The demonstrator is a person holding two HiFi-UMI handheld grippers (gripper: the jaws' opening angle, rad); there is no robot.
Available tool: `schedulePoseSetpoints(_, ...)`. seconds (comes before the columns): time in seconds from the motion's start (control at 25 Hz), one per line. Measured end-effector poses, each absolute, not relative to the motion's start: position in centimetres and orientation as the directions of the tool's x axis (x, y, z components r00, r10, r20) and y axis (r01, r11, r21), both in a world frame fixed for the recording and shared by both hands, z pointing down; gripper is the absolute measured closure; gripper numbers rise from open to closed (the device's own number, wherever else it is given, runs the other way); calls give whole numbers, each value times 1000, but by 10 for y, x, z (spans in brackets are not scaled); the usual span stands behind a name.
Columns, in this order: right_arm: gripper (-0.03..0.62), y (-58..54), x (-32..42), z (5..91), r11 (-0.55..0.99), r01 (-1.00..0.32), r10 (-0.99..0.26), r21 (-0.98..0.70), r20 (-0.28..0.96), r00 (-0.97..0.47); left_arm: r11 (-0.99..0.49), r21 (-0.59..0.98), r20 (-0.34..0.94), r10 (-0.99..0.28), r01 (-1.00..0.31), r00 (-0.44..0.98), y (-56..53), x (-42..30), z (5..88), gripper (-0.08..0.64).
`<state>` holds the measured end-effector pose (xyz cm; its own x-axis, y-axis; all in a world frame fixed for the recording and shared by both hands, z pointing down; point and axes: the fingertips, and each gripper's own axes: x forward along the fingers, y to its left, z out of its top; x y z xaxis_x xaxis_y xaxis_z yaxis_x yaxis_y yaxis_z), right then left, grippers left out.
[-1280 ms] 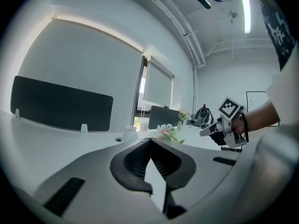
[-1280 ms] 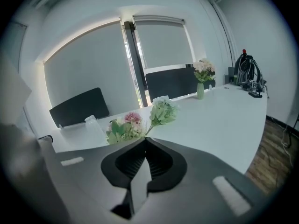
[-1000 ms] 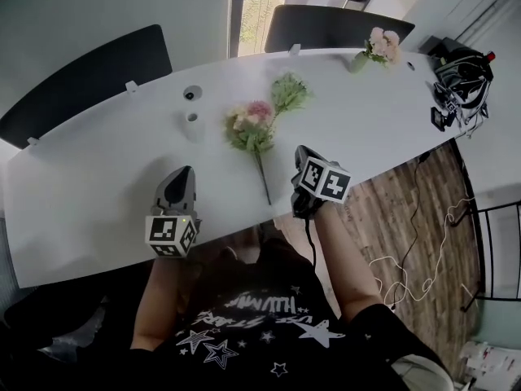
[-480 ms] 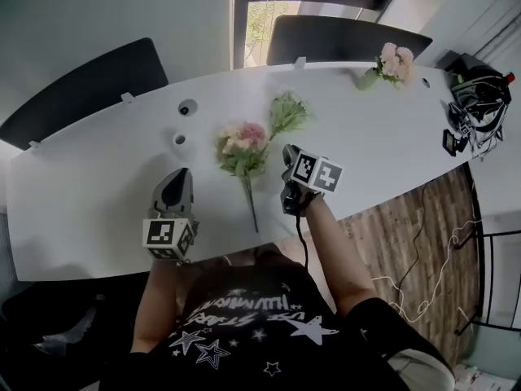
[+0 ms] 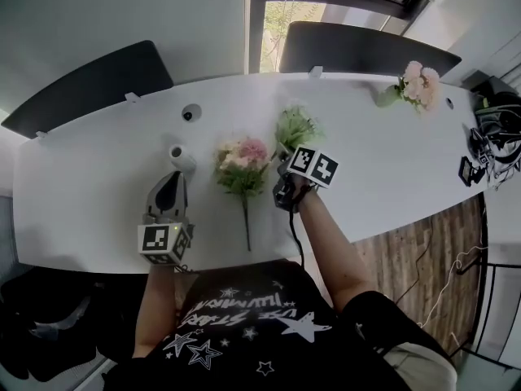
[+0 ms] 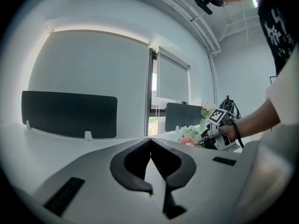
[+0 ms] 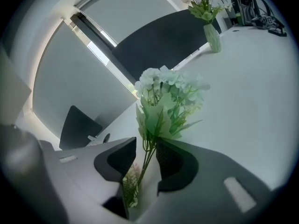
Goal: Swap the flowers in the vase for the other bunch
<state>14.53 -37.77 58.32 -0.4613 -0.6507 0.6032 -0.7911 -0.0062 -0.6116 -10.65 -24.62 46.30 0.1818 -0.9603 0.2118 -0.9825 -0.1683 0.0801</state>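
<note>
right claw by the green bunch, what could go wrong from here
1. The right claw has just been opening; its jaws stand apart round the thin stems of the green bunch. Closing might catch only some, letting it sag or slip.
2. The pink bunch lies close by; its leaves might get pinched and dragged along.
3. The vase is full, far down the table.

Smooth matt white table [image 5: 89,194], brown wood-plank floor [image 5: 411,247]

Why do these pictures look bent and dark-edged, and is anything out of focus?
Head view: wide lens bows the long white table. Both gripper views: dark round corners. Right gripper view: the near pale green flower bunch looks soft.
</note>
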Motion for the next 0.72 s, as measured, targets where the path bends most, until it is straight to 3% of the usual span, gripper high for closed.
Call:
schedulePoseSetpoints(0.44,402,-401,143,605,-63,-848,-618,-527,687,-381,-102,74,259,-959,-992,117,-250,-115,471,552)
schedulePoseSetpoints(0.72,414,-408,151,614,-81,-910,-606,-407,745,-279,-99,81,258,-959,-992,117,-254,-117,474,552)
